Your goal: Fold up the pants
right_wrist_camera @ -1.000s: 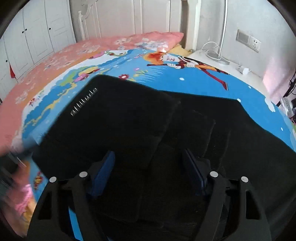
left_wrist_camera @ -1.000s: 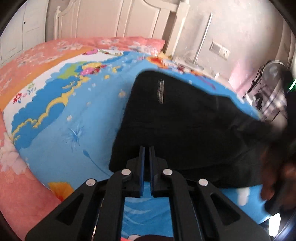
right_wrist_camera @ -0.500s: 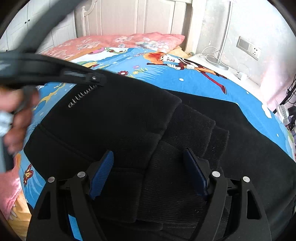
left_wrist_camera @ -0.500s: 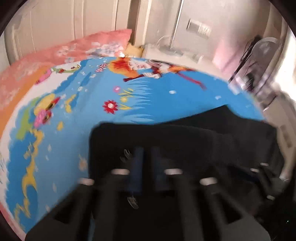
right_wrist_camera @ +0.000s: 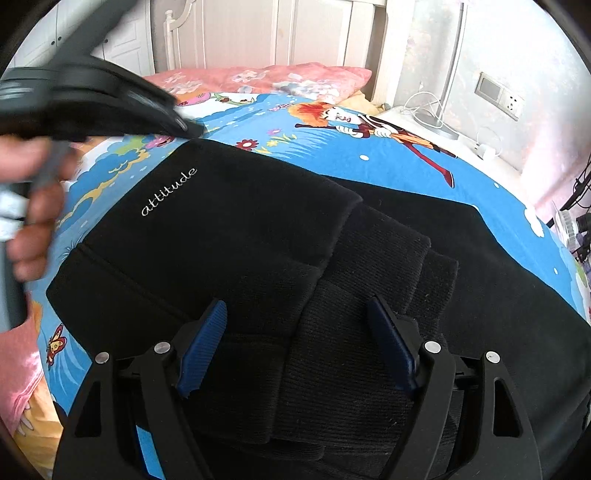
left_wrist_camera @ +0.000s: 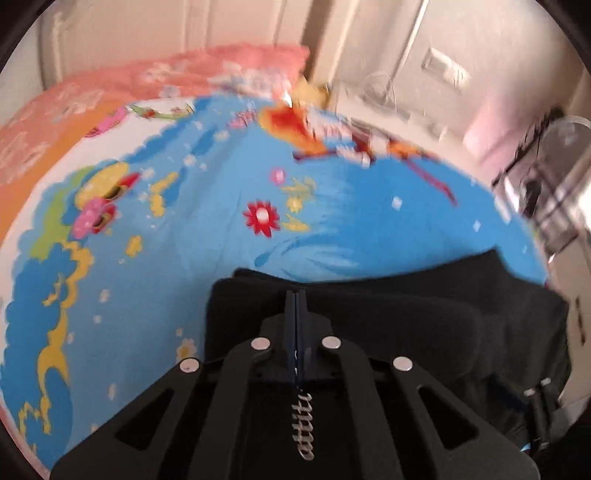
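Note:
Black pants with the white word "attitude" lie folded on the bed, with ribbed cuffs stacked on the right. My right gripper is open just above the fold, with its blue pads either side of it. My left gripper is shut and empty, its tips over the far edge of the pants. In the right wrist view the left gripper reaches in from the upper left, at the pants' far corner.
A blue cartoon bedsheet covers the bed, with a pink pillow and white headboard behind. A bedside surface with a lamp base and cables is at right. A fan stands right of the bed.
My left gripper has swung from the pants' near left edge across the top to the far edge. The right gripper has stayed open over the fold, barely moving.

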`<state>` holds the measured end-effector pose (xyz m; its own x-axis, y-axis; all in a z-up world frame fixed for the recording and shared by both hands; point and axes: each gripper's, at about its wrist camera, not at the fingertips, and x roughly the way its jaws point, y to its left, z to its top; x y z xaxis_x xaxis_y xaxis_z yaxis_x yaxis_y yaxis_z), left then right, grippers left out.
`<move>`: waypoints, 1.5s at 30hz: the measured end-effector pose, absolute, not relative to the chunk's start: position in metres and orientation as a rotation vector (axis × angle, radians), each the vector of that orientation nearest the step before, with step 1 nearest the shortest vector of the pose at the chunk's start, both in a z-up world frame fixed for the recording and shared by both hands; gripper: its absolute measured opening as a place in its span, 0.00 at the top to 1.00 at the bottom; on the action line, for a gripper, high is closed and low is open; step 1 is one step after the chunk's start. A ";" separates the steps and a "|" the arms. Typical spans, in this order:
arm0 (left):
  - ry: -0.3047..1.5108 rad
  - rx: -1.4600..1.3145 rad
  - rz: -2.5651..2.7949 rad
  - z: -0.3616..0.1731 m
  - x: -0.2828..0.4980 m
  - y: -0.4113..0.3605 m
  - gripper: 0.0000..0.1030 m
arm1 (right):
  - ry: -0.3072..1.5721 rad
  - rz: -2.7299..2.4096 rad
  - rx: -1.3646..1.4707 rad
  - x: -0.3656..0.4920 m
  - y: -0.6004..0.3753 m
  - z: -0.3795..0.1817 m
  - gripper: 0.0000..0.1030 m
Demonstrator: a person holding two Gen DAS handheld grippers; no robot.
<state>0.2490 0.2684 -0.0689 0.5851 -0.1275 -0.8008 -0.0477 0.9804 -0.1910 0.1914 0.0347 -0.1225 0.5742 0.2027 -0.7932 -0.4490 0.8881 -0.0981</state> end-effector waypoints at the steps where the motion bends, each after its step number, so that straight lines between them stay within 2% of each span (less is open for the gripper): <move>1: 0.883 -0.180 -0.042 -0.055 0.235 0.266 0.98 | 0.884 0.388 -0.303 0.192 0.035 -0.122 0.25; 6: 0.783 -0.215 -0.012 -0.044 0.160 0.269 0.95 | 0.853 0.383 -0.282 0.195 0.031 -0.105 0.26; 8: 0.745 -0.248 0.012 -0.049 0.122 0.273 0.95 | 0.791 0.372 -0.266 0.198 0.028 -0.090 0.18; 12: 0.738 -0.284 0.003 -0.072 0.075 0.273 0.95 | 0.779 0.342 -0.250 0.225 0.029 -0.083 0.17; 13: 0.769 -0.278 -0.006 -0.081 0.072 0.272 0.95 | 0.806 0.320 -0.276 0.234 0.031 -0.091 0.21; 14: 0.792 -0.272 -0.006 -0.088 0.071 0.272 0.95 | 0.851 0.292 -0.313 0.244 0.033 -0.103 0.30; 15: 0.793 -0.273 -0.005 -0.093 0.067 0.272 0.94 | 0.906 0.271 -0.336 0.255 0.032 -0.117 0.29; 17: 0.788 -0.270 -0.004 -0.091 0.061 0.272 0.94 | 0.911 0.284 -0.312 0.262 0.025 -0.126 0.21; 18: 0.775 -0.273 -0.006 -0.088 0.057 0.274 0.94 | 0.911 0.285 -0.303 0.263 0.022 -0.128 0.21; 20: 0.735 -0.284 -0.016 -0.082 0.047 0.278 0.84 | 0.909 0.286 -0.300 0.262 0.021 -0.128 0.19; 22: 0.730 -0.295 -0.018 -0.084 0.042 0.281 0.66 | 0.902 0.278 -0.298 0.261 0.022 -0.128 0.19; 25: 0.841 -0.346 0.023 -0.108 0.051 0.289 0.58 | 0.888 0.267 -0.280 0.257 0.019 -0.123 0.19; 30: 0.830 -0.351 0.013 -0.109 0.049 0.291 0.58 | 0.796 0.327 -0.250 0.209 0.029 -0.091 0.19; 34: 0.832 -0.393 0.021 -0.115 0.048 0.298 0.48 | 0.830 0.341 -0.265 0.190 0.039 -0.097 0.19; 38: 0.805 -0.378 0.031 -0.108 0.044 0.297 0.49 | 0.881 0.316 -0.307 0.190 0.042 -0.121 0.19; 45: 0.645 -0.232 -0.046 -0.072 0.036 0.271 0.72 | 0.864 0.318 -0.325 0.188 0.043 -0.124 0.17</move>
